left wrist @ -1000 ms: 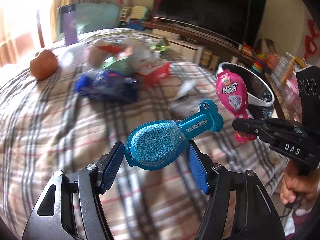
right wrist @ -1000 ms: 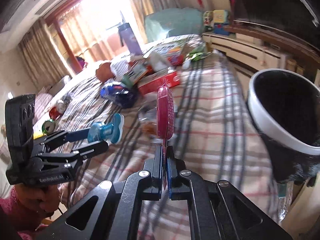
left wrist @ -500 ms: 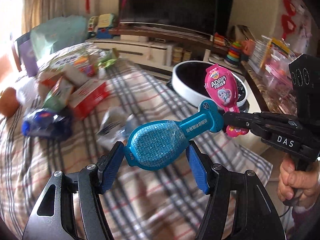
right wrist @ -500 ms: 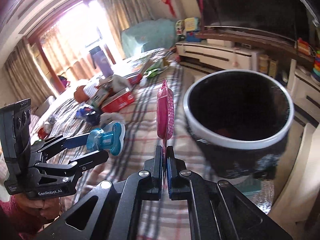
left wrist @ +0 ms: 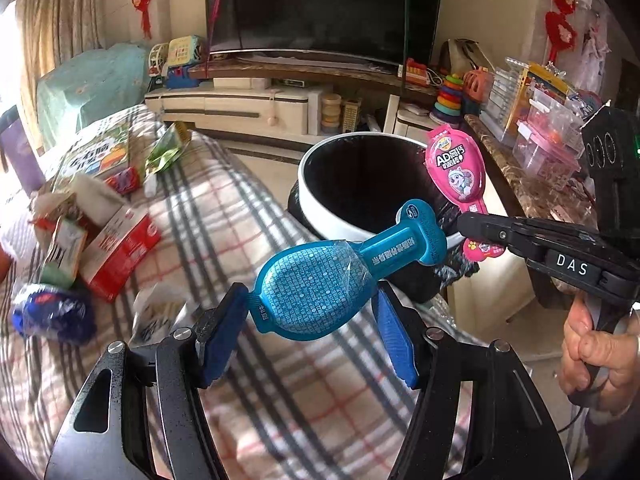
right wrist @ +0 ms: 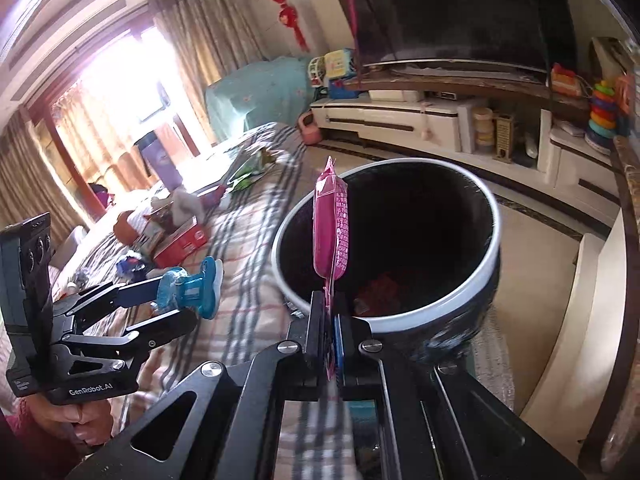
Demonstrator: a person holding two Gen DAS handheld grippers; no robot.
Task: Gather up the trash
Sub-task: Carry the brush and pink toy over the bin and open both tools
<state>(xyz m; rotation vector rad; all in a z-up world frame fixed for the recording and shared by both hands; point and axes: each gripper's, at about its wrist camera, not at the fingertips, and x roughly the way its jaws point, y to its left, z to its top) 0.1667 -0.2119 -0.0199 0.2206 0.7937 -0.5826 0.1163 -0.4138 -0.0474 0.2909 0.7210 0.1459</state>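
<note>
Trash here is two spoon-shaped plastic packs. One is the blue pack (left wrist: 316, 292), with a broad oval body printed with small white marks, a clear film on top, and a handle pointing to the upper right; it sits in the centre of the left wrist view, held across its width between the blue pads of the left gripper (left wrist: 310, 334). The other is the pink pack (left wrist: 458, 170), with a cartoon puppy and white letters on its face; it stands at the right of that view, pinched at its lower end by the right gripper (right wrist: 331, 338), whose jaws are pressed narrow together on it. The right wrist view shows this pink pack only from its thin edge, upright in the middle of the frame, so its print is not readable there. That view looks into the trash bin (right wrist: 494, 216), black with a white rim, where something red lies at the bottom. The left wrist view instead shows the plaid bed cover (left wrist: 224, 216) with boxes and wrappers at the left side.
</note>
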